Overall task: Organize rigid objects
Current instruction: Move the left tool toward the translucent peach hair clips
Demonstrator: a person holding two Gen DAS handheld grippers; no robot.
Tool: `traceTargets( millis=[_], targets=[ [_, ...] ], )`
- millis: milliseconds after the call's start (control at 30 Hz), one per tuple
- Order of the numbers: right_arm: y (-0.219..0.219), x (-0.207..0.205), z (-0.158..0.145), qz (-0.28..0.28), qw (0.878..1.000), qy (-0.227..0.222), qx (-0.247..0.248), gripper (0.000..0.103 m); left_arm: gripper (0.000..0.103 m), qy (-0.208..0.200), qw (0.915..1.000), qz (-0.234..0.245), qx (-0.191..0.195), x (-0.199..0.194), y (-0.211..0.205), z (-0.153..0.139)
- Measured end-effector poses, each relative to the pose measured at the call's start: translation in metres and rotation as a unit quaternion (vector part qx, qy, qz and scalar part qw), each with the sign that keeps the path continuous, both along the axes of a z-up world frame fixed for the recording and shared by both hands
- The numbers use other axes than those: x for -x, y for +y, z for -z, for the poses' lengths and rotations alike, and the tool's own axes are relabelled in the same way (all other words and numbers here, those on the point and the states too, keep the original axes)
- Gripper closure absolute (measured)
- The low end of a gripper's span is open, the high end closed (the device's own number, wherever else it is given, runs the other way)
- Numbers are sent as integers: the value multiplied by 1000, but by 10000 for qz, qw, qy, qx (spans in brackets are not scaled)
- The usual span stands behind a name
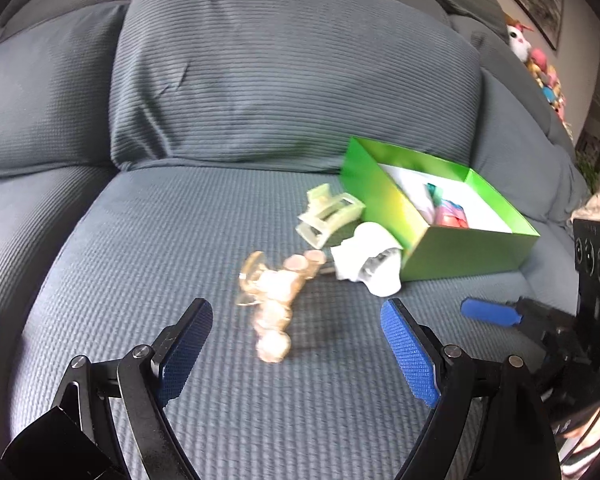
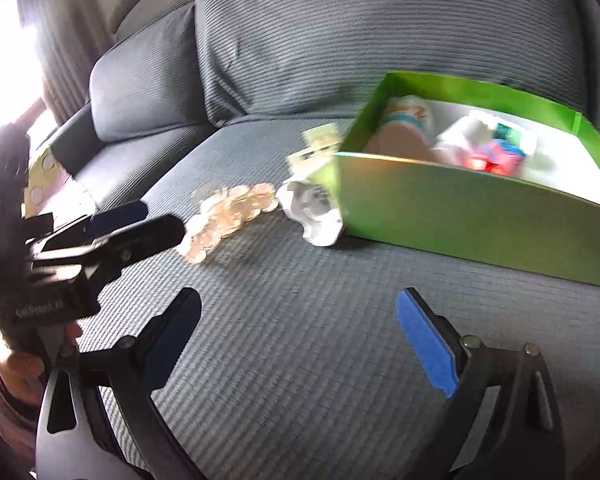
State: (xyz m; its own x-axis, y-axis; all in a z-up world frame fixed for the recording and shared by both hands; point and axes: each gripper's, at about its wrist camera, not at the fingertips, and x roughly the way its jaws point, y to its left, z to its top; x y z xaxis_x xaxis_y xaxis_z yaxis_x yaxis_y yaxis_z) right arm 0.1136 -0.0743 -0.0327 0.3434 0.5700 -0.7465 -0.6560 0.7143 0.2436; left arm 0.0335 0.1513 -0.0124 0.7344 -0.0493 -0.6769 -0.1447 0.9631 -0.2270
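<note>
Hair clips: amber one (image 1: 272, 304), pale green one (image 1: 328, 216), white one (image 1: 370, 264) on sofa seat (image 1: 140, 240) beside green box (image 1: 460, 256). Left hand-held gripper (image 1: 296, 344) jaws apart, empty. Right hand-held gripper (image 2: 300, 340) jaws apart, empty.

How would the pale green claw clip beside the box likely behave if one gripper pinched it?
The pale green claw clip looks like hollow moulded plastic, so probably stiff and light. Its glossy, curved arms may slip between flat pads. Resting on the soft sofa cushion, it would likely tip or slide rather than roll.
</note>
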Motion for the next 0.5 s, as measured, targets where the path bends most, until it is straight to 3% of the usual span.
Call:
traceTargets(
  millis=[500],
  targets=[
    [83, -6, 20, -793, 9966, 196, -61, 6, 16, 428, 9983, 246, 297, -36, 26, 26]
  ],
)
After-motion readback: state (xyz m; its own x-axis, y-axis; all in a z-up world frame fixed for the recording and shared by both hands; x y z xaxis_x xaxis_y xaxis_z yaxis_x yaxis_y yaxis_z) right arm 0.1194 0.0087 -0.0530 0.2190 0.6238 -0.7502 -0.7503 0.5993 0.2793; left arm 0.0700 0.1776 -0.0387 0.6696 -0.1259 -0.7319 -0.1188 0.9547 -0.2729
